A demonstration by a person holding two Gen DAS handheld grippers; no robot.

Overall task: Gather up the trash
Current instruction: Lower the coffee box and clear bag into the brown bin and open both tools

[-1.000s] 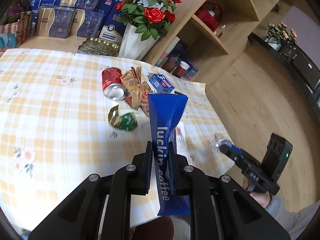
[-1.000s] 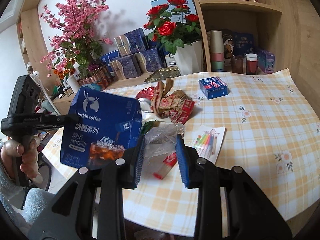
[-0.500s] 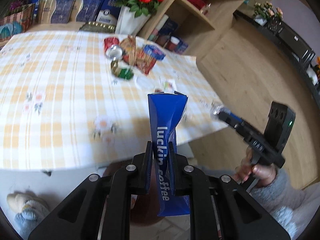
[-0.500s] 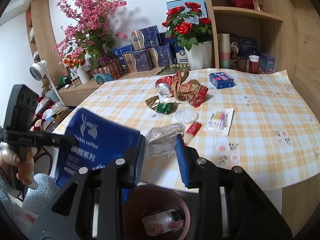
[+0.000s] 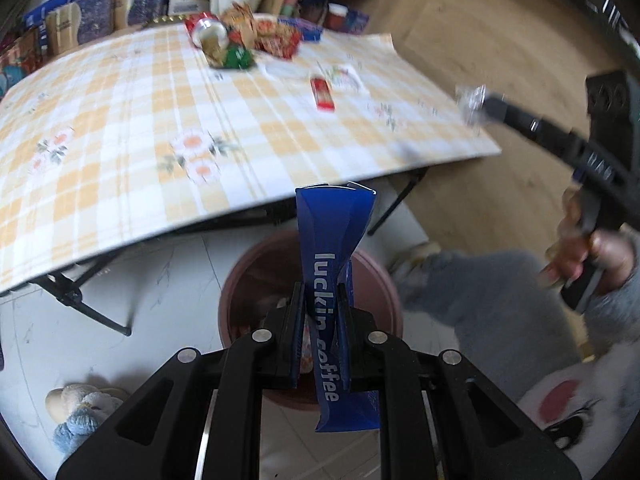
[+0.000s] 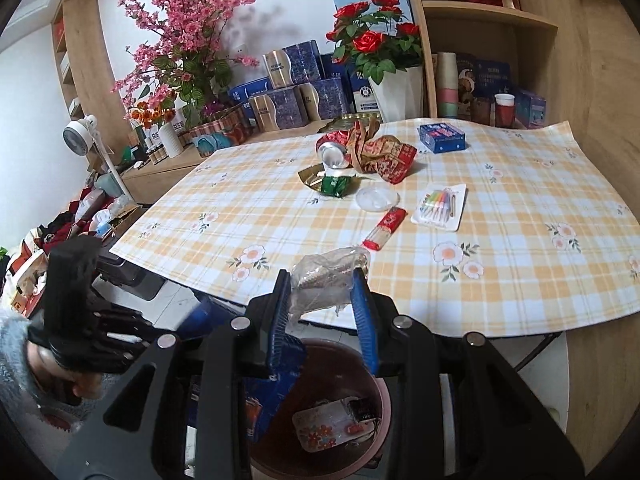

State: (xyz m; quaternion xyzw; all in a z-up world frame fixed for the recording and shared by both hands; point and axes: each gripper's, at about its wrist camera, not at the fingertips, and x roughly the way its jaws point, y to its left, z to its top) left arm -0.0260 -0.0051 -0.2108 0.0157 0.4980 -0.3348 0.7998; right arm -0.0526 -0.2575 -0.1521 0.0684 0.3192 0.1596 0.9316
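My left gripper [image 5: 320, 336] is shut on a blue luckin coffee box [image 5: 332, 264] and holds it over the brown trash bin [image 5: 248, 280] on the floor. My right gripper [image 6: 322, 312] is shut on a crumpled clear plastic wrapper [image 6: 324, 276], above the same bin [image 6: 376, 424], which holds some trash. The blue box [image 6: 276, 396] shows at the bin's left rim in the right wrist view. More trash lies on the checked table [image 6: 280, 216]: a red can [image 6: 332, 150], red-brown wrappers [image 6: 384, 156], a green packet [image 6: 334, 184], a clear lid [image 6: 376, 198], a red sachet [image 6: 386, 226].
A blue card box [image 6: 442, 138] and a marker pack [image 6: 440, 206] lie on the table. Flower vases [image 6: 400, 88] and stacked boxes stand behind it, shelves at the right. The table's folding legs [image 5: 84, 300] stand beside the bin. Slippers [image 5: 80, 412] lie on the floor.
Both grippers have moved back off the table and down toward the floor. The blue box and the plastic wrapper now hang over the trash bin.
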